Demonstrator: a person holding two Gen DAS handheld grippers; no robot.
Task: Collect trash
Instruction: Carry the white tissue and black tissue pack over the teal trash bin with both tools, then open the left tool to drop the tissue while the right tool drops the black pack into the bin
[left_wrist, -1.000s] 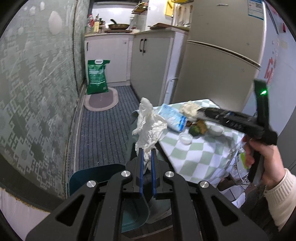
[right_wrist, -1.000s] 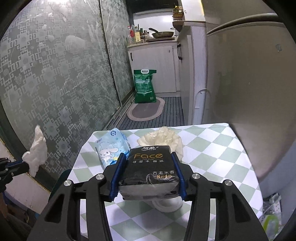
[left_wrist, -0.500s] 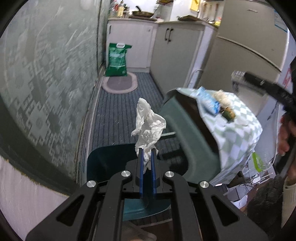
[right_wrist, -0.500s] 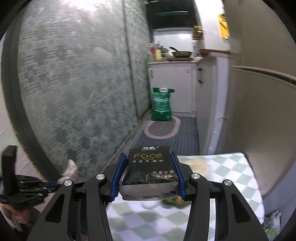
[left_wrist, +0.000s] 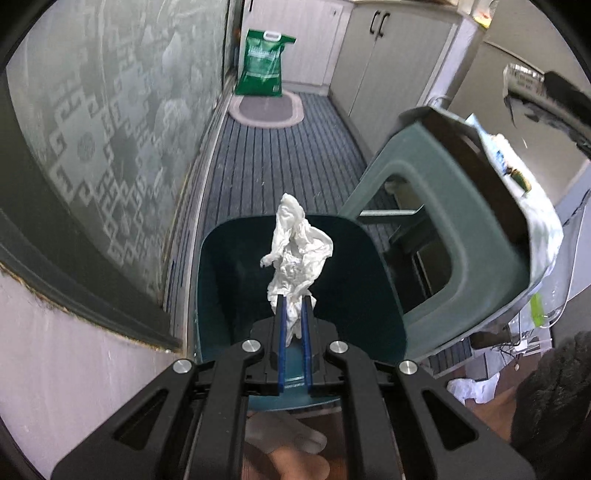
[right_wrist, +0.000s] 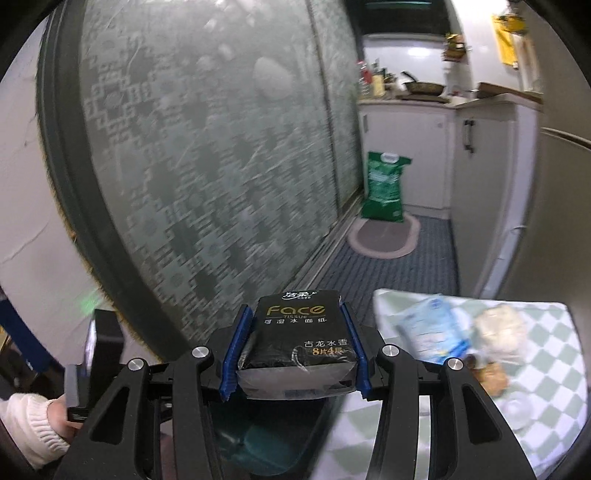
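My left gripper (left_wrist: 293, 302) is shut on a crumpled white tissue (left_wrist: 297, 251), which hangs over the open mouth of a dark teal trash bin (left_wrist: 229, 295) on the floor. In the right wrist view my right gripper (right_wrist: 297, 314) is shut on a black tissue pack (right_wrist: 299, 332), held in the air left of the checked table (right_wrist: 546, 376); the bin (right_wrist: 266, 435) shows dimly below it. On that table lie a light blue pack (right_wrist: 432, 328) and a crumpled beige tissue (right_wrist: 498, 325). A hand in a white sleeve (right_wrist: 29, 417) grips the left tool.
A grey-green plastic stool (left_wrist: 443, 240) stands right beside the bin, under the table edge (left_wrist: 539, 229). A patterned glass sliding door (left_wrist: 110, 129) runs along the left. A green sack (left_wrist: 264, 62) and an oval mat (left_wrist: 266, 107) lie farther down the striped floor.
My left gripper has sunk with the tissue from table height to just over the bin. My right gripper has swung left off the table, still clamping the black pack.
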